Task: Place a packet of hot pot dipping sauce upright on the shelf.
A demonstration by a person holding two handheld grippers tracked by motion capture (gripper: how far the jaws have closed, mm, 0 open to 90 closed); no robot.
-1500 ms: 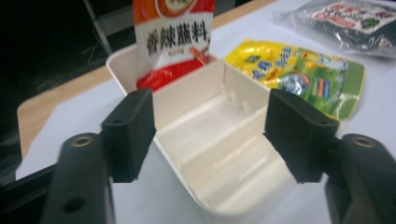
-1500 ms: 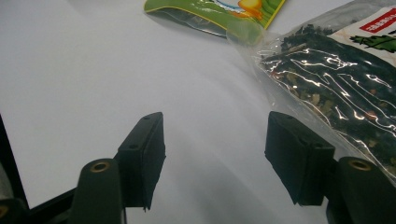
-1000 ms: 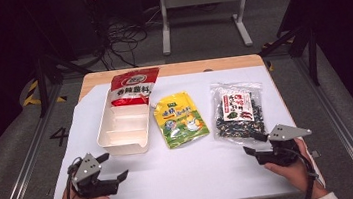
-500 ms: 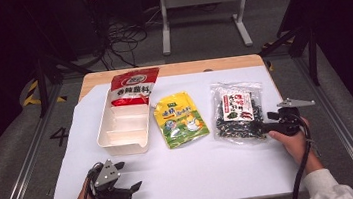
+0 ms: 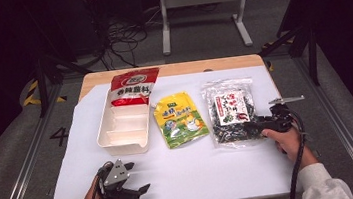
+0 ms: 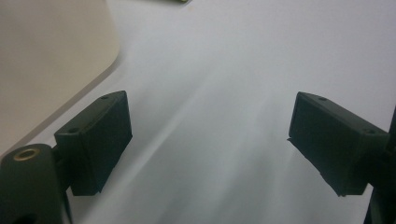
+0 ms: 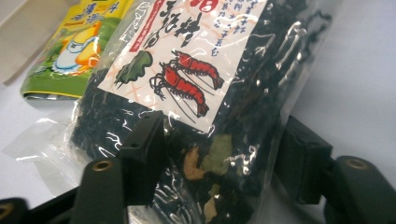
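A clear bag of dark seaweed (image 5: 229, 111) with a white shrimp label lies at the right of the white table. My right gripper (image 5: 249, 128) reaches in from the right at the bag's near end. In the right gripper view the bag (image 7: 196, 70) bulges between both jaws of that gripper (image 7: 222, 135); they have just been closing, and the pads press on its sides. Near the front left edge my left gripper (image 5: 138, 177) rests in a hand, open. Its jaws (image 6: 210, 135) stand wide over bare tabletop.
A cream tray (image 5: 124, 143) sits left of centre, its corner close to the left gripper (image 6: 51, 60). A red pouch (image 5: 133, 87) lies at the tray's far end. A yellow-green pouch (image 5: 180, 119) lies between tray and seaweed bag, also (image 7: 79, 42).
The right hand moved from the front right of the table up to the seaweed bag, and its jaws came round the bag's near end. The left hand drifted slightly toward the front edge.
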